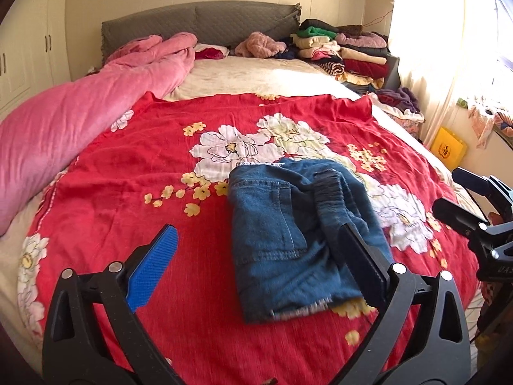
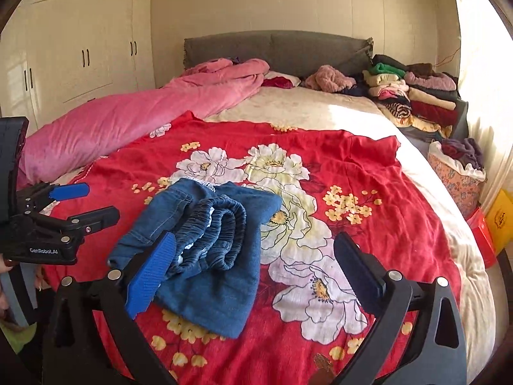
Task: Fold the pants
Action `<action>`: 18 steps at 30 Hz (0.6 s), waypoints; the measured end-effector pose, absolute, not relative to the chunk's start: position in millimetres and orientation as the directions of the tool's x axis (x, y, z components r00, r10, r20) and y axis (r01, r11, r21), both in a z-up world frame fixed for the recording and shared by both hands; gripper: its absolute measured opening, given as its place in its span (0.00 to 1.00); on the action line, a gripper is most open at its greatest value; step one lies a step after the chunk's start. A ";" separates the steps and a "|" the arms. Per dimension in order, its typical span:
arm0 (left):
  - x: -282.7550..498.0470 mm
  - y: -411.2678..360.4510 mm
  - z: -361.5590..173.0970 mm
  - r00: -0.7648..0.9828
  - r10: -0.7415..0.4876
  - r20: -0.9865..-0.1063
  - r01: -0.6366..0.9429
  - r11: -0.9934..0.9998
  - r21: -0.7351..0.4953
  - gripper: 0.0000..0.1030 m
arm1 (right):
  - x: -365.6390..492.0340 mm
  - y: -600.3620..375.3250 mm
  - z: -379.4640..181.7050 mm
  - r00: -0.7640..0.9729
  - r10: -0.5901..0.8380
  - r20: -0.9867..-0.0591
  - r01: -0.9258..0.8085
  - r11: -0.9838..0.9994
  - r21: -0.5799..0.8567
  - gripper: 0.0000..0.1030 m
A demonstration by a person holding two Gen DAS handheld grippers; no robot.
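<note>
Bed [image 1: 256, 73]: filled the view ahead of both grippers, its grey headboard [image 2: 275, 48] at the far end.
Red floral sheet [image 1: 128, 173]: lay spread over the near part of the bed, under and ahead of both tools.
Pink quilt [image 2: 134, 115]: lay bunched far to the left of the tools, along the bed's edge.
Stacked clothes [image 1: 346, 48]: sat far ahead and to the right, beside the headboard.
Pants [image 1: 288, 240]: blue denim, folded into a compact bundle on the red sheet, elastic waistband showing on top; just ahead of both tools, between them.
Left gripper [image 1: 259, 256]: jaws stood wide apart and gripped nothing; the pants lay ahead, behind its right finger.
Right gripper [image 2: 256, 269]: jaws stood wide apart, empty; the pants lay behind its left finger.
</note>
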State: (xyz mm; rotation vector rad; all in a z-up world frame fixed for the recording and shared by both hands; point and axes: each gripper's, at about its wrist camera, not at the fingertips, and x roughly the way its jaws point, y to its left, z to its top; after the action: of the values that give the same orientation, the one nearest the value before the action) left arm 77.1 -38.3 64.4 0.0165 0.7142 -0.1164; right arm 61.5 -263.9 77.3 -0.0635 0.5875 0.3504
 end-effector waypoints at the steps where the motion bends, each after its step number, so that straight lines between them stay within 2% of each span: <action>1: 70.7 -38.2 65.7 0.754 -0.100 -0.649 0.110 0.994 -0.026 0.91 | 55.7 -265.6 78.7 0.780 0.303 -0.547 -0.339 0.940 0.038 0.95; 8: 37.8 -38.1 68.9 0.764 -0.100 -0.637 0.112 0.994 -0.022 0.91 | 20.7 -272.9 81.4 0.796 0.279 -0.537 -0.327 0.945 0.007 0.95; 18: 1.6 -35.2 44.8 0.735 -0.107 -0.670 0.103 0.994 -0.045 0.91 | -9.1 -274.7 54.4 0.754 0.271 -0.599 -0.315 0.948 0.033 0.95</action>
State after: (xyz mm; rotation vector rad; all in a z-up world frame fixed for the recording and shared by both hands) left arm 1.6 -35.2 44.8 -0.0049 0.7362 -0.1152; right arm -9.1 -274.7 54.4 -0.0717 0.6420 0.3204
